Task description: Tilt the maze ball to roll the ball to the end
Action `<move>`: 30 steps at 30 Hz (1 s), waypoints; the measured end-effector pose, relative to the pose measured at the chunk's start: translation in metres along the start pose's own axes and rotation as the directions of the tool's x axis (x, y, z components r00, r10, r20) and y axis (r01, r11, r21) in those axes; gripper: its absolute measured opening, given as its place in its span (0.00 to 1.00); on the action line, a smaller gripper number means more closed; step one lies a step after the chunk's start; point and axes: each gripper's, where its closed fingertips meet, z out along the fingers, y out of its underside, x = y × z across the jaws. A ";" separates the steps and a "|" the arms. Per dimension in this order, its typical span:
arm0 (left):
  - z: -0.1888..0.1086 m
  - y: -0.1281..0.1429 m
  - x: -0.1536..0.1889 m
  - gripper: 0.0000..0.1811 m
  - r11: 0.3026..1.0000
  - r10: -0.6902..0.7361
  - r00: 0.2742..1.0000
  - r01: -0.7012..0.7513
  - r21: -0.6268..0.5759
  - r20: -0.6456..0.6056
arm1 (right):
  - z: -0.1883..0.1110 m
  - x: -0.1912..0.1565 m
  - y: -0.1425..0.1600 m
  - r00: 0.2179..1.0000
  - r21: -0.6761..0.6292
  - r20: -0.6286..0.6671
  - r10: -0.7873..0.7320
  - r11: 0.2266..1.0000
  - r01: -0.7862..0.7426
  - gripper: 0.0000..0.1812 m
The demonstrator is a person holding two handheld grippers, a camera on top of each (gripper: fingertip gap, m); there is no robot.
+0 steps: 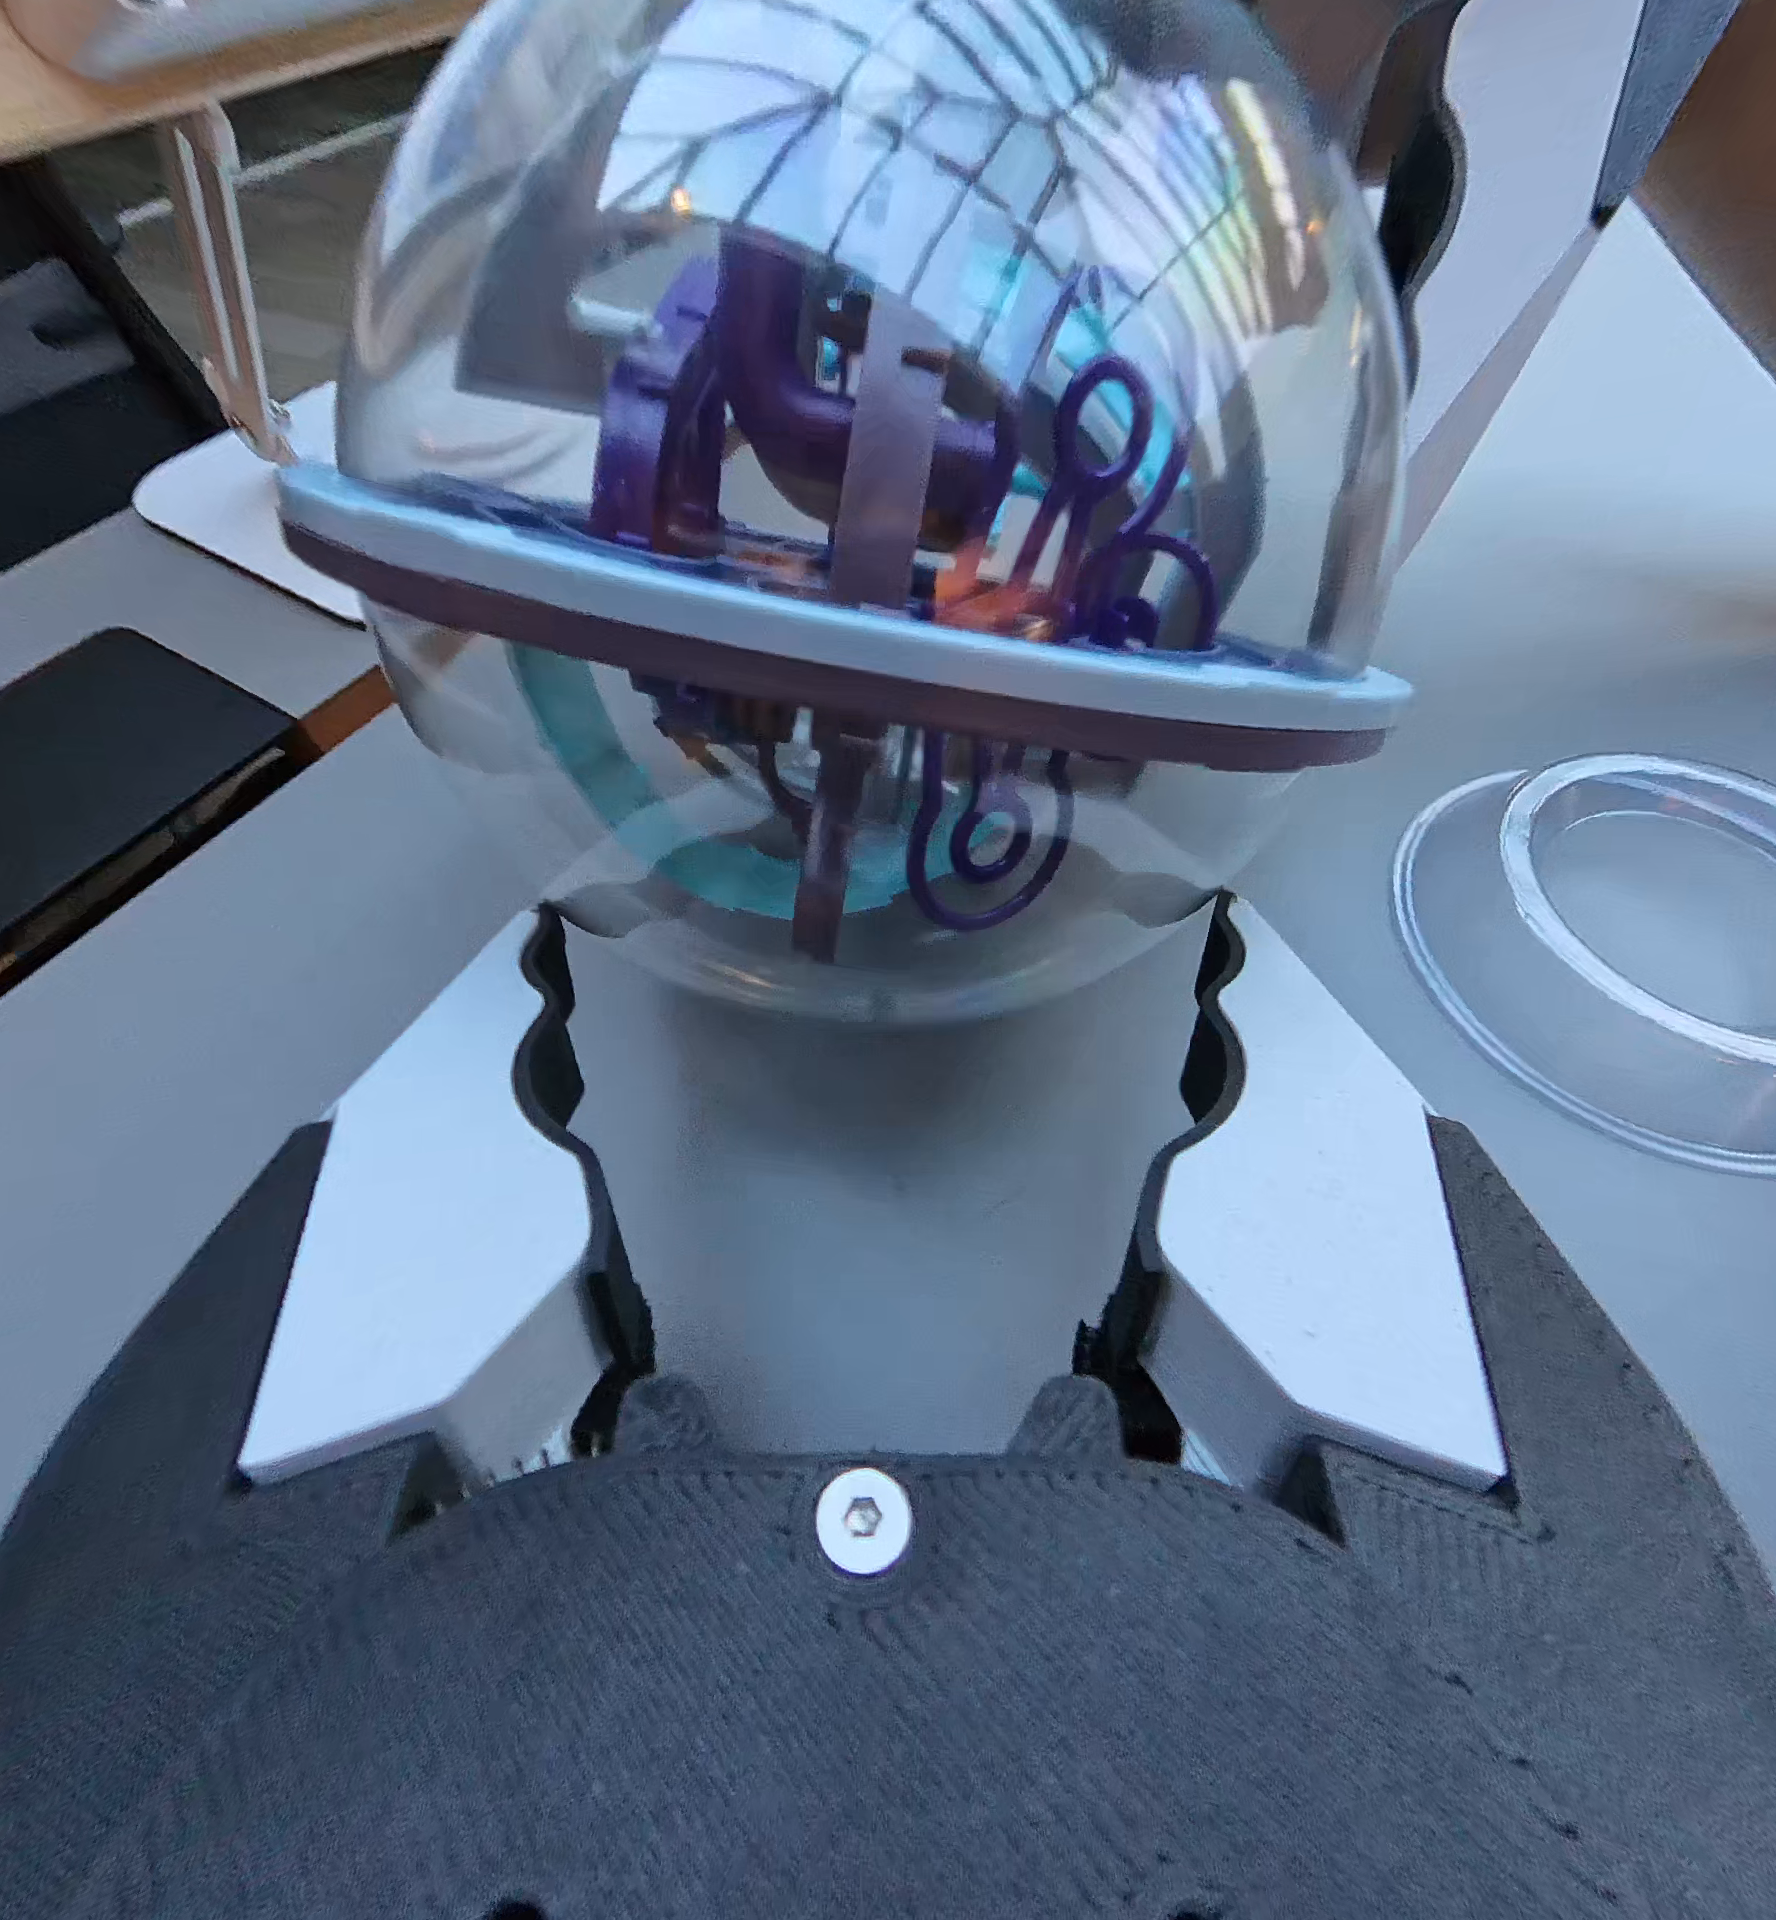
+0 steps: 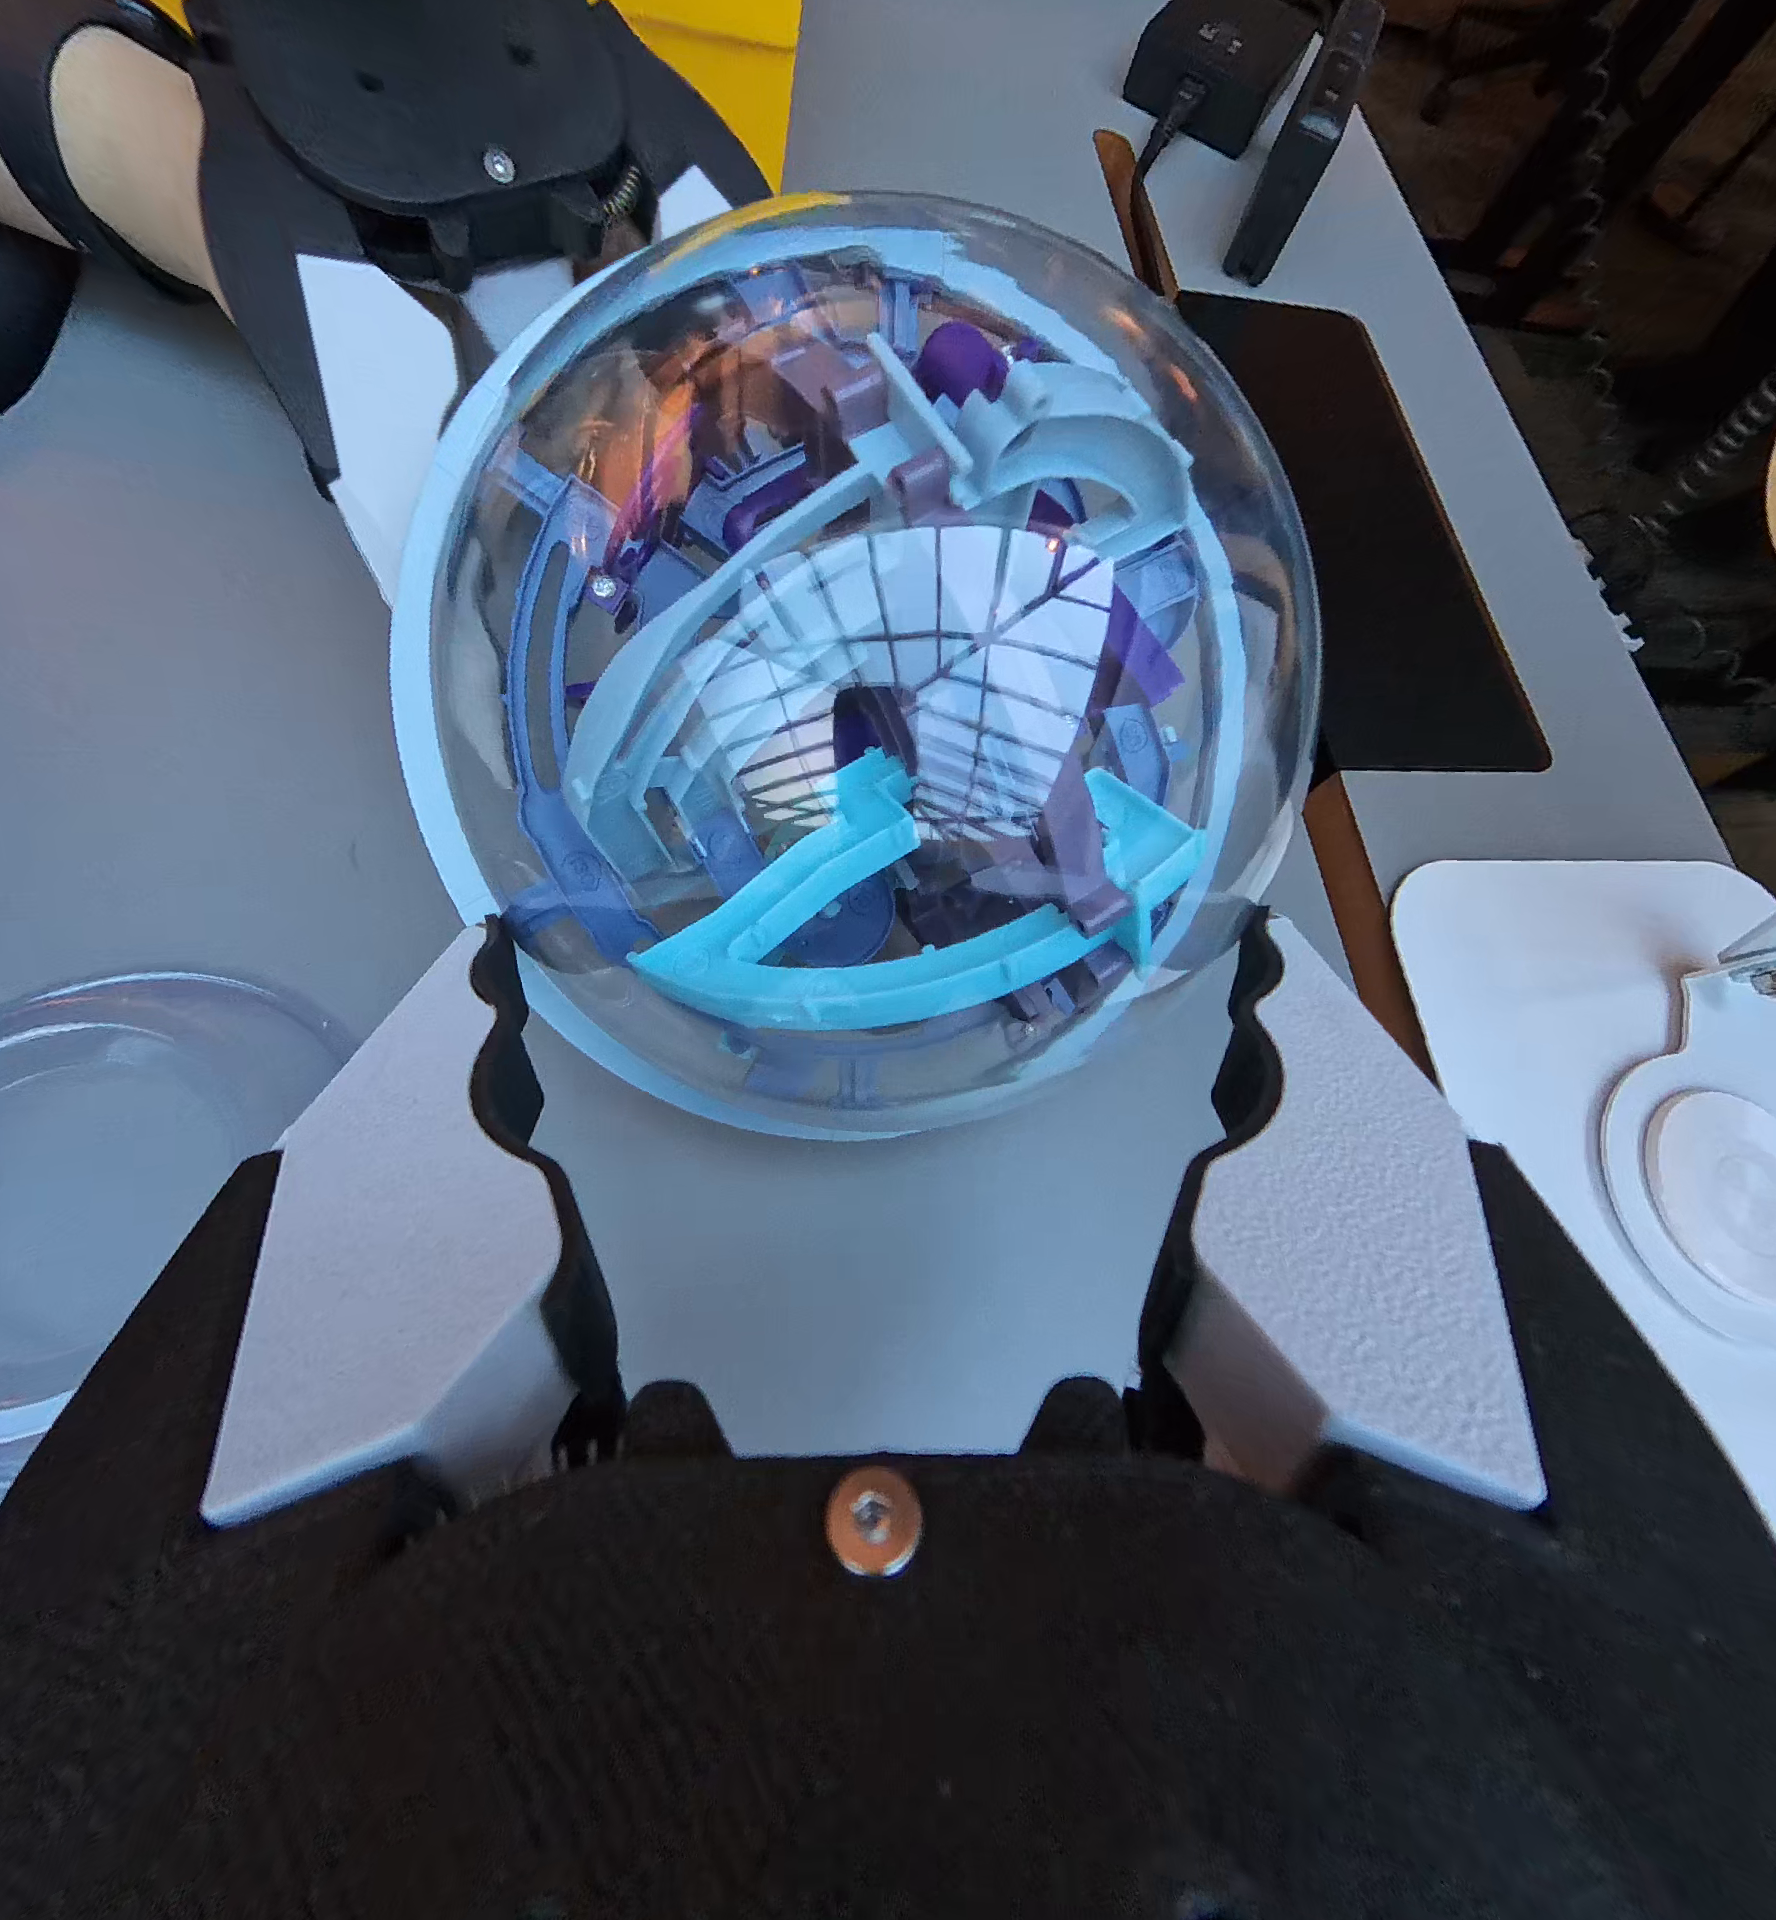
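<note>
Nearby, clear stand (image 1: 1632,966) lies beside maze ball (image 1: 863,582); grippers (image 2: 879,935) clamp it.

Maze ball (image 1: 868,520): clear glossy plastic shell mirroring the ceiling, matt pale-blue and brown plastic equator band, smooth plastic tracks inside in purple, grey and turquoise. Left gripper (image 1: 879,935): rough, layer-ridged dark grey plastic body, smooth matt white finger plates, black wavy-edged pads, one bright metal hex screw. Right gripper (image 2: 879,935): coarse black plastic body of like grain, finely textured white plates, metal screw. Stand ring (image 1: 1653,966): transparent glossy plastic. Table (image 1: 84,1195): smooth matt light grey surface. White base plate (image 2: 1549,987): smooth, matt.
</note>
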 end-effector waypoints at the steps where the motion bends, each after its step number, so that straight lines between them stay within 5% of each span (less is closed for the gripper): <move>1: 0.003 0.003 0.001 0.66 1.000 -0.004 1.000 0.004 -0.028 -0.010 | 0.000 0.000 0.001 1.000 0.000 0.003 0.001 1.000 -0.001 0.74; 15: -0.011 -0.010 -0.002 0.69 0.992 0.094 0.995 -0.096 0.086 0.033 | 0.019 -0.007 0.030 0.999 -0.117 0.050 0.021 0.993 -0.015 0.70; 27: -0.034 -0.005 0.008 0.72 0.978 0.185 0.979 -0.192 0.076 0.083 | 0.026 -0.028 0.021 0.993 -0.127 0.111 -0.029 0.991 0.043 0.69; 30: -0.033 -0.009 0.010 0.72 0.972 0.210 0.974 -0.218 0.088 0.090 | 0.021 -0.029 0.022 0.993 -0.136 0.120 -0.017 0.990 0.034 0.75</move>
